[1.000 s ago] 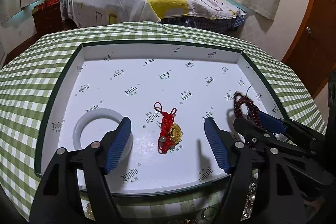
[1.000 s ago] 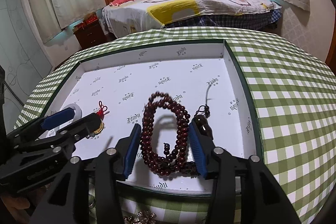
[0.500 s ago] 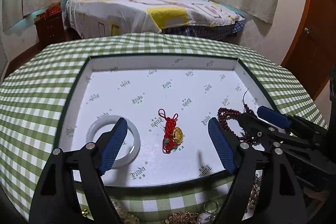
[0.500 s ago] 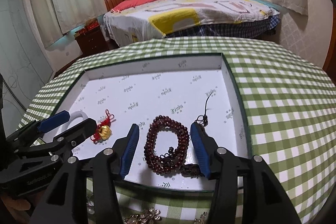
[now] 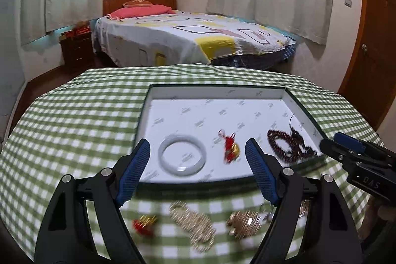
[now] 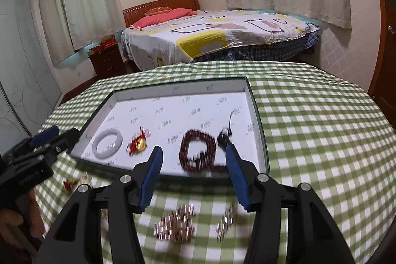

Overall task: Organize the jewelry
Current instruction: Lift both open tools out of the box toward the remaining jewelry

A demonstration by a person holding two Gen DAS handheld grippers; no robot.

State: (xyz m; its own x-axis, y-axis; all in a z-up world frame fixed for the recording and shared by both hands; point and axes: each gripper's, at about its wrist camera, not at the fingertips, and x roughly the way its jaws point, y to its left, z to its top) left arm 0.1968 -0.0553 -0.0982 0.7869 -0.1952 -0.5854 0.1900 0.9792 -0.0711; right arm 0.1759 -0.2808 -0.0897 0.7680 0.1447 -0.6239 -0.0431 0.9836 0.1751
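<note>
Nearest, loose gold pieces [image 5: 195, 224] lie on the checked cloth [image 6: 321, 130]. Above them the left gripper [image 5: 198, 165] and right gripper [image 6: 194, 170] both gape wide, holding nothing. Beyond, the white tray [image 5: 217, 92] holds a pale bangle [image 5: 182, 157], red-and-gold charm [image 5: 231, 149] and dark beads [image 6: 200, 152].

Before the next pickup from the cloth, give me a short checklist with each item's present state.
1. Left gripper jaws wide, nothing held: ok.
2. Right gripper jaws wide, nothing held: ok.
3. White bangle, red-knot gold charm and dark red bead string lie inside the white shallow box: ok.
4. Loose gold-toned pieces on the green checked cloth, outside the box: not ok.
5. Which loose piece is which: cannot tell, blurred.
</note>
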